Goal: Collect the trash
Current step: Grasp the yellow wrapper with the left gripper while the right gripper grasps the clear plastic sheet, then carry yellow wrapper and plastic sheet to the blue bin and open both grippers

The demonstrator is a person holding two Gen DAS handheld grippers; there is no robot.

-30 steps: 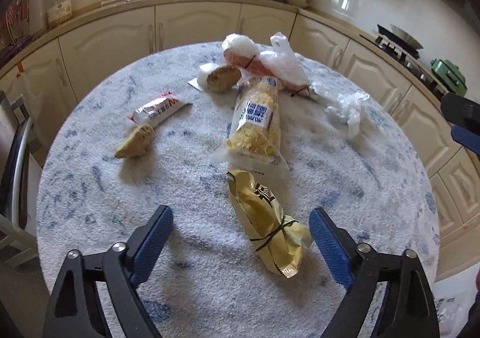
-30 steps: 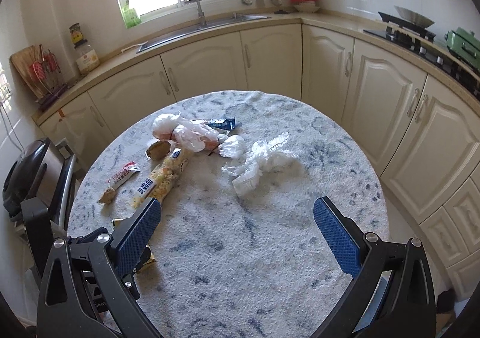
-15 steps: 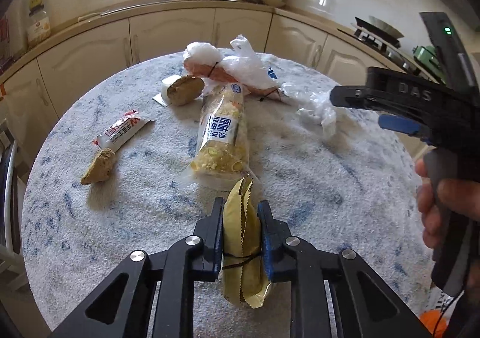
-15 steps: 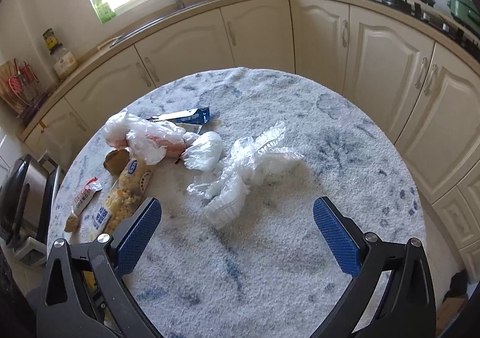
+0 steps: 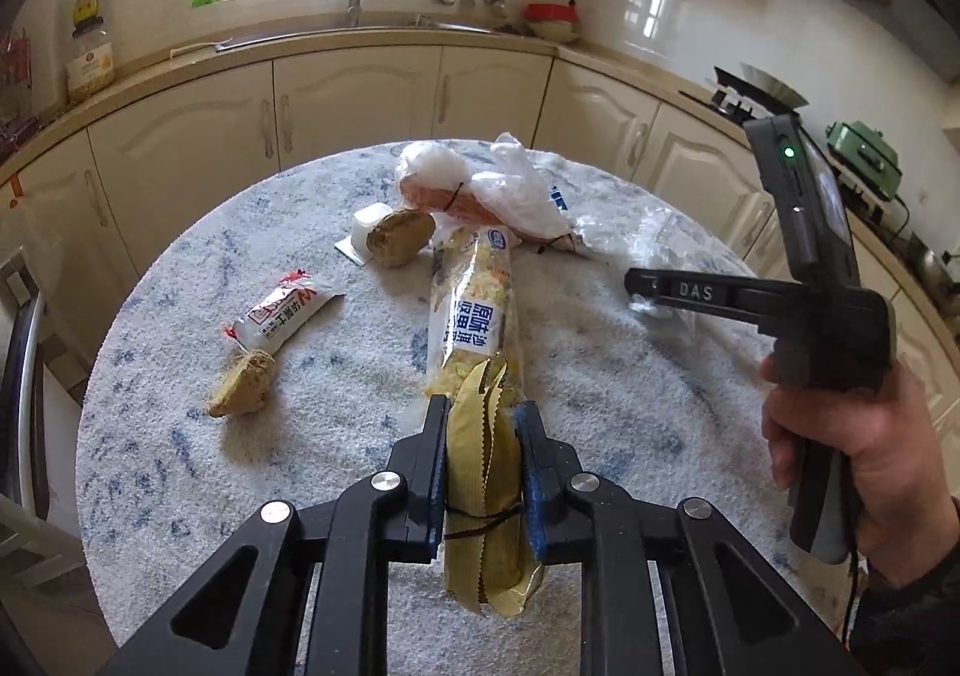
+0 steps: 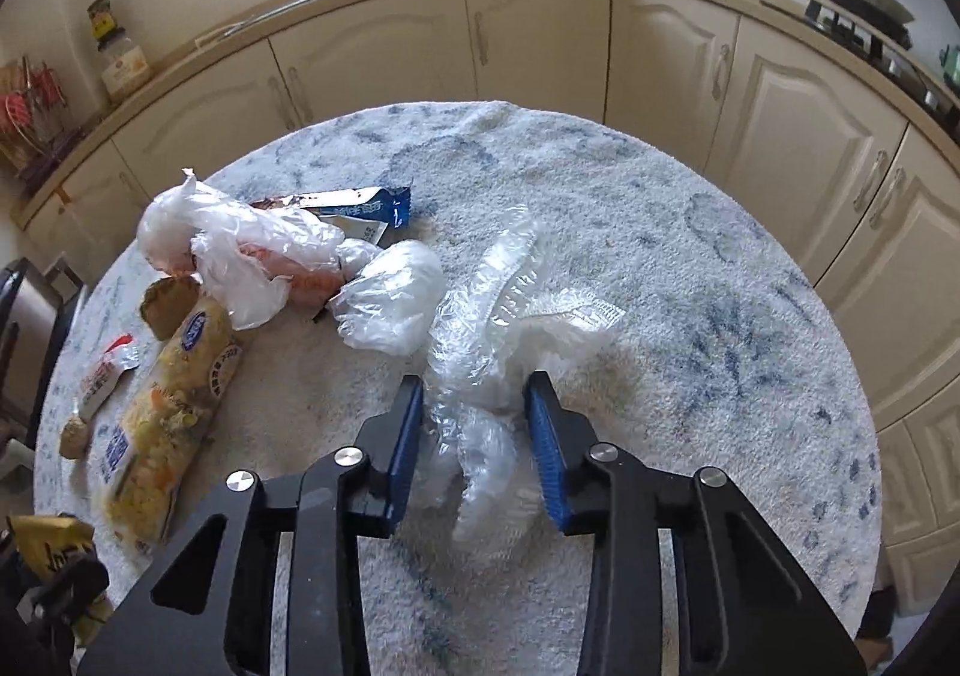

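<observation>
My left gripper [image 5: 483, 424] is shut on a gold wrapper [image 5: 483, 502] tied with a black string and holds it just above the round table [image 5: 180, 466]. The wrapper also shows at the lower left of the right wrist view [image 6: 48, 544]. My right gripper [image 6: 474, 382] is down over a crumpled clear plastic wrap [image 6: 498, 328]. Its jaws are closing, and the blue pads [image 6: 543, 424] squeeze the plastic bunched between them. In the left wrist view a hand [image 5: 840, 466] holds that gripper at the right.
On the speckled tablecloth lie a long noodle pack [image 5: 474, 316], a red-and-white wrapper [image 5: 282, 316], two brown lumps [image 5: 243, 391] [image 5: 399, 238], a white bag with something orange [image 6: 240, 244], a blue wrapper [image 6: 360, 208] and a small clear bag [image 6: 390, 298]. Cream cabinets [image 6: 540, 33] ring the table.
The left gripper shut on the gold wrapper and raised it slightly. The right gripper came down and forward onto the clear plastic, and its jaws went from wide open to narrow.
</observation>
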